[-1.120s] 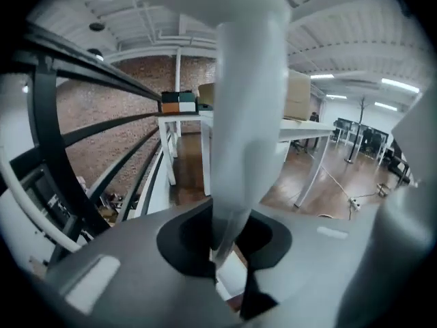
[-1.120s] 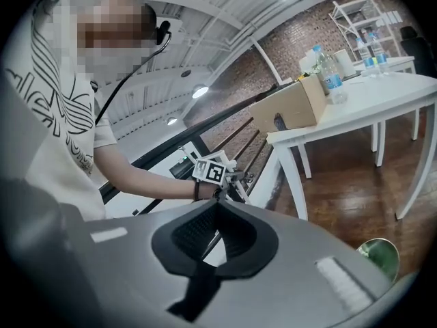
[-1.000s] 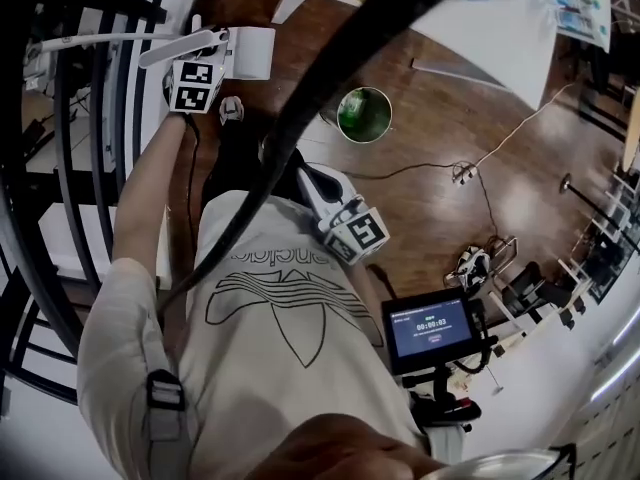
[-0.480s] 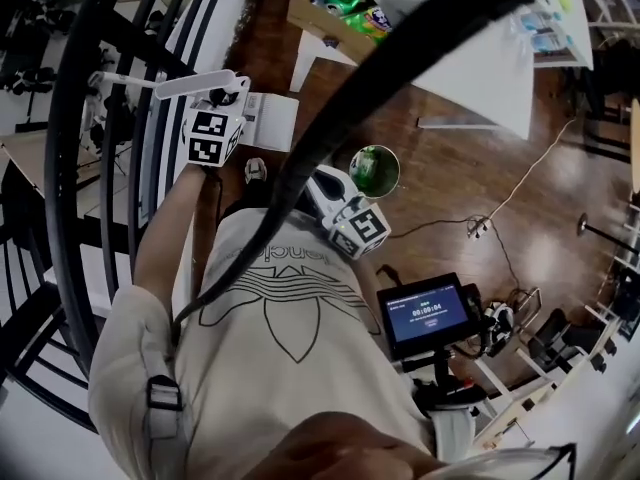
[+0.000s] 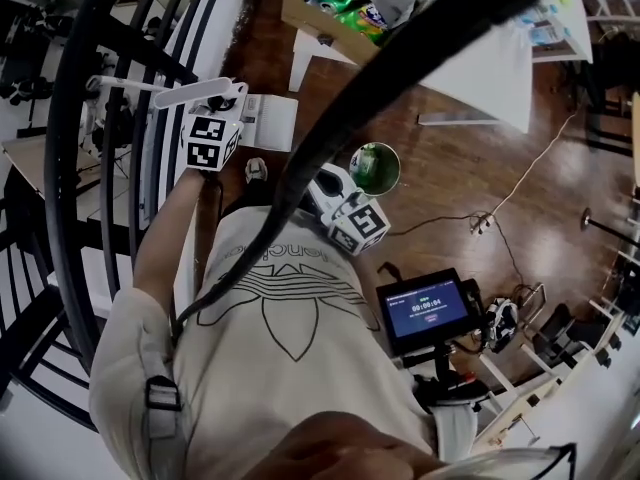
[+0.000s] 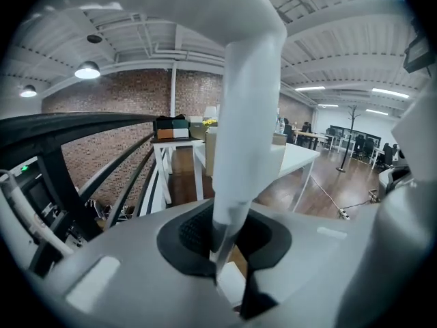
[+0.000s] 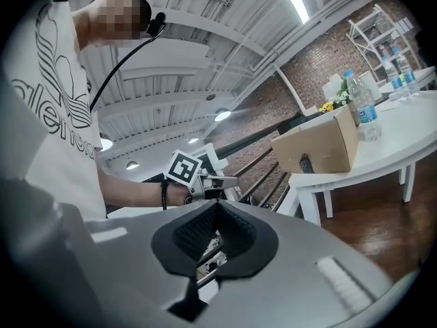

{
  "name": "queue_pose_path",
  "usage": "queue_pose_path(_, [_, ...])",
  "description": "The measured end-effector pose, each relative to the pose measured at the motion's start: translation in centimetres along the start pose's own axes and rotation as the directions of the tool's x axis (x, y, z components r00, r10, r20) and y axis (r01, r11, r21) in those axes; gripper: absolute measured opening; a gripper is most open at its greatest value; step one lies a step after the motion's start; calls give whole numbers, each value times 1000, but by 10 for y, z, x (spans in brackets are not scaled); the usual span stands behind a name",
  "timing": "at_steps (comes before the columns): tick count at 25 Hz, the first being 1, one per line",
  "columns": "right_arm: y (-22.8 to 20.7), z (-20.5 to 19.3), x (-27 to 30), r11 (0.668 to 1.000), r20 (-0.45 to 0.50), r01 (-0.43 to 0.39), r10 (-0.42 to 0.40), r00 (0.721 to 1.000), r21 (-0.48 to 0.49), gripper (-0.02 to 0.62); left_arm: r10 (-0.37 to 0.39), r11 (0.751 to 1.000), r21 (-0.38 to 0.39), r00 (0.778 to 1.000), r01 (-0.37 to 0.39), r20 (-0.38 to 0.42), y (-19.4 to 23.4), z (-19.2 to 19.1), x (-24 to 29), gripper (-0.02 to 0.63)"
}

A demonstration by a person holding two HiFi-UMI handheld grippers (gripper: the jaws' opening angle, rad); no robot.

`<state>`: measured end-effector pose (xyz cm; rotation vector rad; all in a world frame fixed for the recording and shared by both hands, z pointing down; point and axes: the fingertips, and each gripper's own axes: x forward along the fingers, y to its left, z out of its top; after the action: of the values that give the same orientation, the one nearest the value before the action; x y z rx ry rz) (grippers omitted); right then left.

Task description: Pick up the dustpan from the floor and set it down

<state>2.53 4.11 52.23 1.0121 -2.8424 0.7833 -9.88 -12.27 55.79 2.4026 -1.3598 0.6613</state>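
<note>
My left gripper (image 5: 228,96) is shut on the white handle (image 5: 160,88) of the dustpan, held up beside the black stair railing (image 5: 120,168). In the left gripper view the handle (image 6: 239,128) rises straight out from between the black pads (image 6: 198,234) of the left gripper (image 6: 222,251). The white pan (image 5: 268,121) hangs just right of that gripper, off the floor. My right gripper (image 5: 325,183) is in front of the person's chest, shut with nothing in it. In the right gripper view its pads (image 7: 194,227) meet, and the right gripper (image 7: 212,231) faces the left hand's marker cube (image 7: 182,168).
A green bin (image 5: 375,168) stands on the wooden floor next to the right gripper. A cardboard box of snack bags (image 5: 335,8) sits on a white table (image 5: 480,48). A cable (image 5: 500,203) crosses the floor. A small screen on a stand (image 5: 428,310) is at the right.
The left gripper has risen with the dustpan beside the railing. The right gripper shifted a little toward the bin. In the last half second almost nothing moved.
</note>
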Motion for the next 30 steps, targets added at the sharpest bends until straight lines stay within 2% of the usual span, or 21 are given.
queue_pose_path(10, [-4, -21, -10, 997, -51, 45, -41, 998, 65, 2, 2, 1000, -12, 999, -2, -45, 12, -53, 50, 69])
queue_pose_path(15, [-5, -37, -19, 990, -100, 89, -78, 992, 108, 2, -54, 998, 7, 992, 56, -113, 10, -92, 85, 69])
queue_pose_path(18, [1, -37, -27, 987, -114, 111, -98, 989, 114, 2, -56, 998, 13, 986, 58, -157, 12, -111, 88, 69])
queue_pose_path(23, [-1, -36, -36, 985, -116, 139, -127, 985, 101, 2, -54, 997, 42, 989, 60, -138, 19, -119, 90, 72])
queue_pose_path(24, [-3, -35, -35, 986, -111, 140, -129, 985, 93, 2, -54, 997, 45, 988, 61, -146, 21, -119, 91, 85])
queue_pose_path(26, [-9, -31, -31, 988, -91, 137, -131, 987, 73, 2, -25, 997, 74, 985, 38, -172, 27, -119, 87, 262])
queue_pose_path(30, [-28, -13, -31, 988, -33, 143, -142, 989, 50, 2, 107, 988, 134, 969, -78, -224, 29, -129, 55, 368])
